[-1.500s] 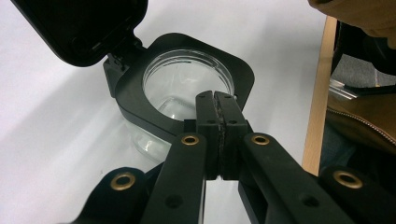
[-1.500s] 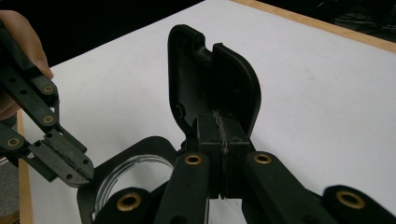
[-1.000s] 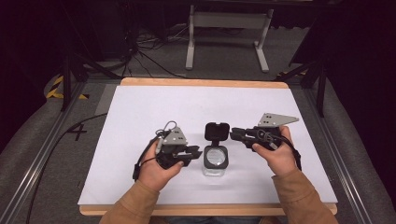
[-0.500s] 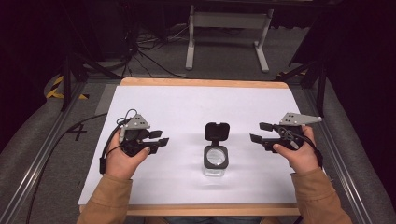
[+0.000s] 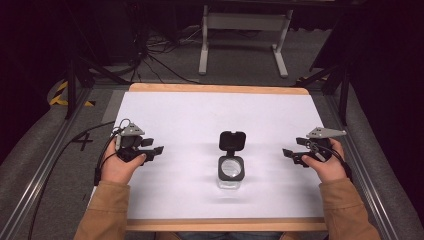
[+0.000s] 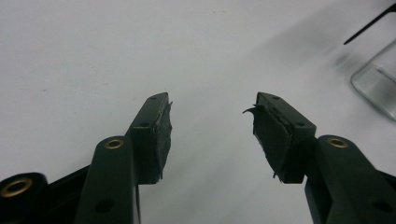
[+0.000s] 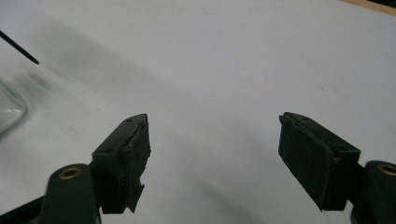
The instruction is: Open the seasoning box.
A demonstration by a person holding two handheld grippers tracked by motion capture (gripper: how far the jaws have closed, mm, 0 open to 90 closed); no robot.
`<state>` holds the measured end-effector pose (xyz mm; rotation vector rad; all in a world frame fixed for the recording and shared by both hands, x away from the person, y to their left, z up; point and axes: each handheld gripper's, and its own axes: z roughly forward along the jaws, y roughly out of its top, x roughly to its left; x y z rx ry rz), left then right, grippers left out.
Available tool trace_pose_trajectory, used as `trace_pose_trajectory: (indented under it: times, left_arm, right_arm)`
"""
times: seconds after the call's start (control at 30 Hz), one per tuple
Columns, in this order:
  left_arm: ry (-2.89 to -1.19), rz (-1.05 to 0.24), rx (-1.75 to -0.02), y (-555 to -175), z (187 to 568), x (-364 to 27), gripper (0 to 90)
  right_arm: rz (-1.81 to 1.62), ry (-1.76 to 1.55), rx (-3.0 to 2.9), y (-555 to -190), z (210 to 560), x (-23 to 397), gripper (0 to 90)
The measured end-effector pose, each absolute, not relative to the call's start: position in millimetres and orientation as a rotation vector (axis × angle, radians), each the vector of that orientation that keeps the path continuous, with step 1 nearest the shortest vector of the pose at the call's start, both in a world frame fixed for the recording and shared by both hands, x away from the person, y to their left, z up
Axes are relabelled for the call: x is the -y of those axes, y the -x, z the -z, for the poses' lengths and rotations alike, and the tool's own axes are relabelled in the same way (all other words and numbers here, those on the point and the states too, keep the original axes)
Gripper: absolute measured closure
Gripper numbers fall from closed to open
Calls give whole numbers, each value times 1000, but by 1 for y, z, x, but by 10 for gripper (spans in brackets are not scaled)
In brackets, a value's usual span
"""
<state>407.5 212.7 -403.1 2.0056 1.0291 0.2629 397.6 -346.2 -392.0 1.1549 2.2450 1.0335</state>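
Both grippers pulled apart from the clear jar (image 5: pixel 231 172), left standing mid-table with its black flip lid (image 5: pixel 232 140) open; left gripper (image 5: pixel 152 149) and right gripper (image 5: pixel 290 154) jaws just opened, released, nothing between; lid-opening judged done

Tan sleeves (image 5: pixel 107 210) cover both forearms. Each black gripper (image 5: pixel 152 148) carries brass-ringed screws – a grey three-cornered plate (image 5: pixel 326 132) on top. Pads (image 6: pixel 163 135) are frayed.

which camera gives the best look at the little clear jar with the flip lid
The high view: the whole jar stands mid-table with its black lid flipped open. The left gripper view catches a glass corner at its right edge; the right gripper view a sliver at its left.
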Motion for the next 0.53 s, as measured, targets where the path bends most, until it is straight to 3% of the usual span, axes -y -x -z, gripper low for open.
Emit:
trace_pose_trajectory:
  times: [0.17, 0.53]
  left_arm:
    - [-2013, -304, -1077, -415, 424, -218, 478]
    - [-2096, -273, -1065, -415, 430, -208, 428]
  right_arm:
    - [-1062, -1223, -2194, -403, 408, 353, 248]
    - [-959, -1238, -2229, -410, 430, 354, 242]
